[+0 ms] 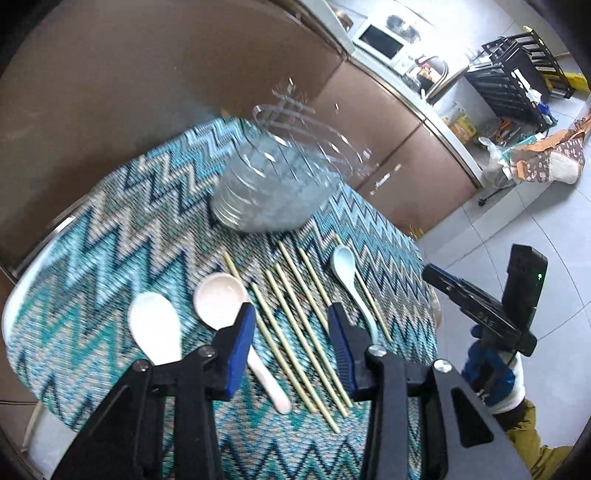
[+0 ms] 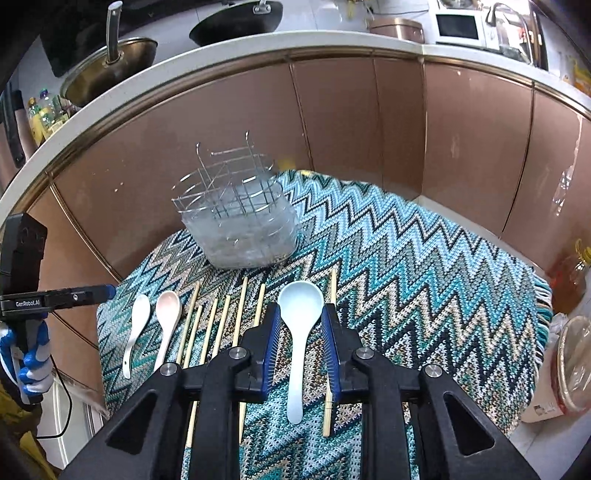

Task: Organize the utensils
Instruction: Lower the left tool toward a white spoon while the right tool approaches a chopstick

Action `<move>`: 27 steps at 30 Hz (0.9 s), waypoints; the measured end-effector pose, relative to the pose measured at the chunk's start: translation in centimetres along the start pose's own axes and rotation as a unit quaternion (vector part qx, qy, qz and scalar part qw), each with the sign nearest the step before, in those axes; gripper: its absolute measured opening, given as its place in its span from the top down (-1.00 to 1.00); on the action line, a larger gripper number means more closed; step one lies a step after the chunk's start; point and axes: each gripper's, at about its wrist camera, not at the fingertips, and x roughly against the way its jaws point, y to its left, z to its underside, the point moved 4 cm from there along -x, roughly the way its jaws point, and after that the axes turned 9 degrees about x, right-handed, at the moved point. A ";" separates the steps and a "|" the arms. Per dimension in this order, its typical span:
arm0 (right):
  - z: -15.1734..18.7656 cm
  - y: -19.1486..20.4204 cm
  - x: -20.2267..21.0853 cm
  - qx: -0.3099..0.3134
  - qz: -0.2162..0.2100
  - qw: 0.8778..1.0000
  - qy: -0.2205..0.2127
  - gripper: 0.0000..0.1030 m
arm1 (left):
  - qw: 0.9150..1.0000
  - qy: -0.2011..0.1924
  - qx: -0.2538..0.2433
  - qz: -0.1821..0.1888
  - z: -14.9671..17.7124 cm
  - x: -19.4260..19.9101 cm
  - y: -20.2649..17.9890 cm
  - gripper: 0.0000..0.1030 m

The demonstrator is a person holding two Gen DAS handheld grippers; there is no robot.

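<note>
On the zigzag cloth (image 2: 424, 277) lie a white spoon (image 2: 138, 317), a pink spoon (image 2: 168, 310), several bamboo chopsticks (image 2: 218, 325) and a light-blue spoon (image 2: 297, 332). My right gripper (image 2: 301, 308) is open and straddles the blue spoon's neck, its blue pads clear of it on both sides. In the left wrist view my left gripper (image 1: 290, 310) is open low over the chopsticks (image 1: 295, 332), with the pink spoon (image 1: 219, 299) beside its left finger and the blue spoon (image 1: 343, 262) by its right. A wire utensil holder (image 2: 240, 221) stands behind the row.
Brown cabinet fronts (image 2: 332, 122) curve close behind the table. The counter above carries pans (image 2: 110, 70) and a microwave (image 2: 460, 26). An oil bottle (image 2: 572, 277) and a covered container (image 2: 572, 369) sit off the cloth's right edge. A gloved hand (image 2: 33, 365) holds the left gripper.
</note>
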 end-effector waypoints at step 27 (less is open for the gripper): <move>-2.3 7.4 -14.7 0.055 -0.085 0.980 0.174 0.57 | 0.994 -0.003 0.075 -0.080 -1.0 1.4 9.3 0.35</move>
